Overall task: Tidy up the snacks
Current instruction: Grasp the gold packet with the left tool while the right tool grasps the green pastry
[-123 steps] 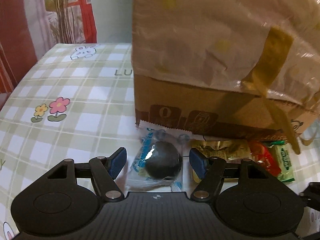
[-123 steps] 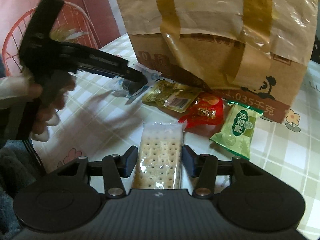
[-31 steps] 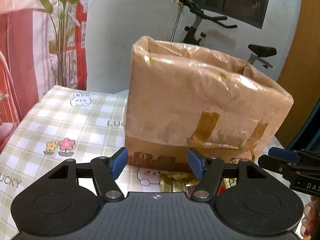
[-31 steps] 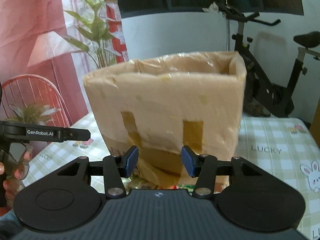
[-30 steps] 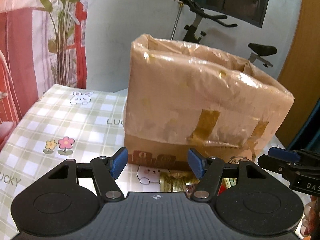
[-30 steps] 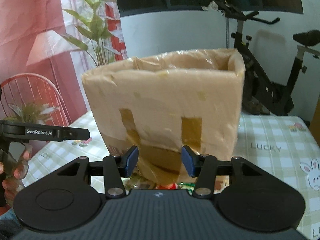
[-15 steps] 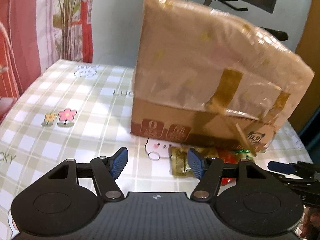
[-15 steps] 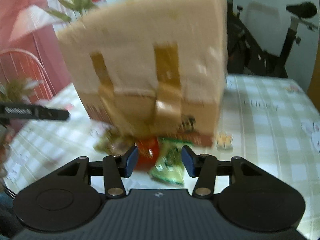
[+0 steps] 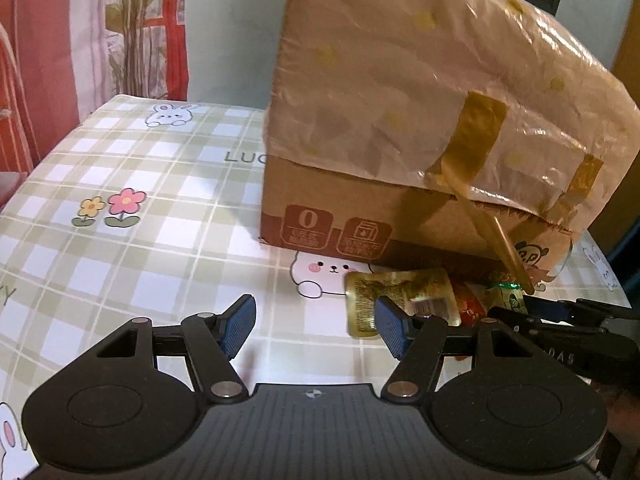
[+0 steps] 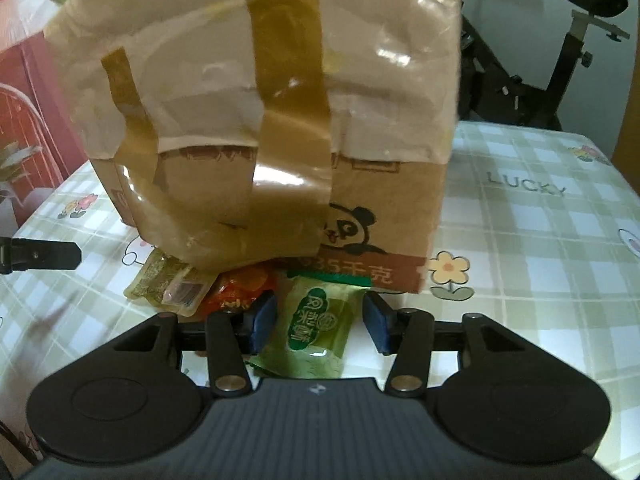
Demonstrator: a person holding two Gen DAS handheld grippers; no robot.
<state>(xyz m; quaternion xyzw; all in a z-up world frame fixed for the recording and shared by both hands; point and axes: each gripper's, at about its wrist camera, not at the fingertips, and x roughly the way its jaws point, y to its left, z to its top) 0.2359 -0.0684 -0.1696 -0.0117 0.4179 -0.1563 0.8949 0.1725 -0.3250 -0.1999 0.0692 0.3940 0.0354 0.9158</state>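
Left wrist view: vs a sec ago we sit lower and closer; the cardboard box [image 9: 420,128] w/ its plastic liner and tape strips now fills the upper right, its open top gone out of frame, the exercise bike behind it all but gone too. Our left gripper [image 9: 312,326] is spread, nothing btwn the blue pads, only checked tablecloth [image 9: 120,256] w/ bunny and flower prints under it. Gold snack packet [image 9: 400,300] lies just ahead-right of the right pad, red packet [image 9: 468,308] past it, both at the box foot. Curtain and plant print behind, far left. Right wrist view: also dropped since a sec ago; the box [image 10: 260,120] looms right ahead, snacks now in plain sight. Our right gripper [image 10: 318,320] is spread around the green packet [image 10: 316,328], pads either side, not pressing as far as we can tell. Red packet [image 10: 240,284] and gold one [image 10: 168,284] ahead-left. Exercise bike [image 10: 560,48] stands far right behind the table.
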